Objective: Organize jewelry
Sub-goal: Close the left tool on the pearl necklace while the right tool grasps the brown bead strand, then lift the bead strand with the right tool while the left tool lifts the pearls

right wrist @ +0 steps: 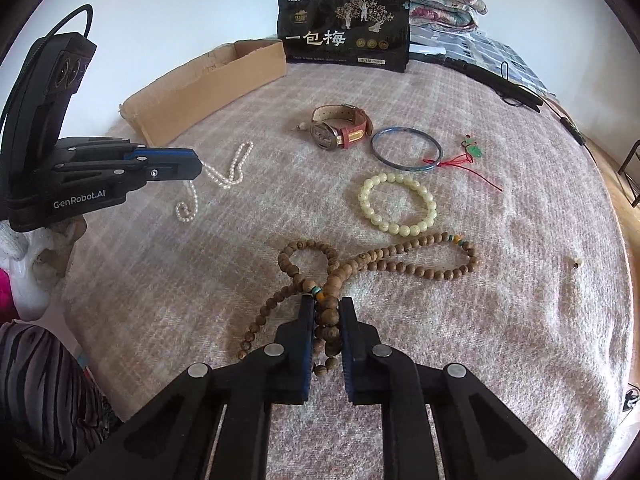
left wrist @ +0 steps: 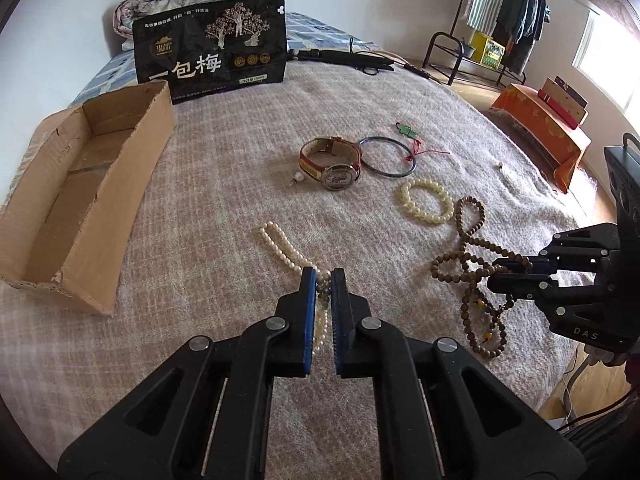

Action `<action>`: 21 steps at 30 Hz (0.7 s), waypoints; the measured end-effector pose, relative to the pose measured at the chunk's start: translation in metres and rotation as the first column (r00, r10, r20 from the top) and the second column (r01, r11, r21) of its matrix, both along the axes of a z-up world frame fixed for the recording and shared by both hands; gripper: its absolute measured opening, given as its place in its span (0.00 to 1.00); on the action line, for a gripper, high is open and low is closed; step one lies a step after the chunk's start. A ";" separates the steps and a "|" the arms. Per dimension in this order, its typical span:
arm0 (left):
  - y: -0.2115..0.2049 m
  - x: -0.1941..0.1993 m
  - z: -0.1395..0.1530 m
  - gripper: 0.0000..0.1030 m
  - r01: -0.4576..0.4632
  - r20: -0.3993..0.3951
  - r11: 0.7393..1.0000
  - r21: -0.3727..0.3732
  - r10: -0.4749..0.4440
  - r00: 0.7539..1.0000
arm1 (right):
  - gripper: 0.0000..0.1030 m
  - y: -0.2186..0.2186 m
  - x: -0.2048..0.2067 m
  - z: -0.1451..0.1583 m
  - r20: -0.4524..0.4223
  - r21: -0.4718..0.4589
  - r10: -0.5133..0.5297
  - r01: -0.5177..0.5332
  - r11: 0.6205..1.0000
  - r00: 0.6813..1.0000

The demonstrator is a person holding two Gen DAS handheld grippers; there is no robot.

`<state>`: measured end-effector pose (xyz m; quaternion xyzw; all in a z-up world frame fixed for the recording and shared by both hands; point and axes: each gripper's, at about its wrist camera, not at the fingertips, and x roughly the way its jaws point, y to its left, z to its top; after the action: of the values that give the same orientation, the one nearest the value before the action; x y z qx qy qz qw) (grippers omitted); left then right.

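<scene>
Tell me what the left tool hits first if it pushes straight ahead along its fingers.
Past the pearl necklace it grips, the left tool would probably meet the wristwatch first, then the black pouch; depth is uncertain.

The bed blanket (left wrist: 240,208) is viewed close and low from both wrists – left from its left, right opposite – the watch (left wrist: 332,160) (right wrist: 340,128) shared centrally.
</scene>
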<state>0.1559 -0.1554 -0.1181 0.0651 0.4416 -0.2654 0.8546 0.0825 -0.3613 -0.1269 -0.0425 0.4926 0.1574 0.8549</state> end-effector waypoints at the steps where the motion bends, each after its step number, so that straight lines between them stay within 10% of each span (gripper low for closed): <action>1: 0.001 0.000 0.003 0.05 -0.003 0.007 1.000 -0.003 0.003 1.000 | 0.10 0.000 -0.001 0.003 0.009 -0.003 -0.001 0.001 1.000 1.000; 21: 0.019 -0.007 0.053 0.05 -0.035 0.095 0.998 -0.058 0.041 0.995 | 0.10 -0.013 -0.014 0.077 0.165 0.005 -0.036 0.035 0.999 0.986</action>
<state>0.1487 -0.1367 -0.0649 0.0452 0.3933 -0.2581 0.8813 0.0681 -0.3739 -0.0502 -0.0456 0.4207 0.1386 0.8954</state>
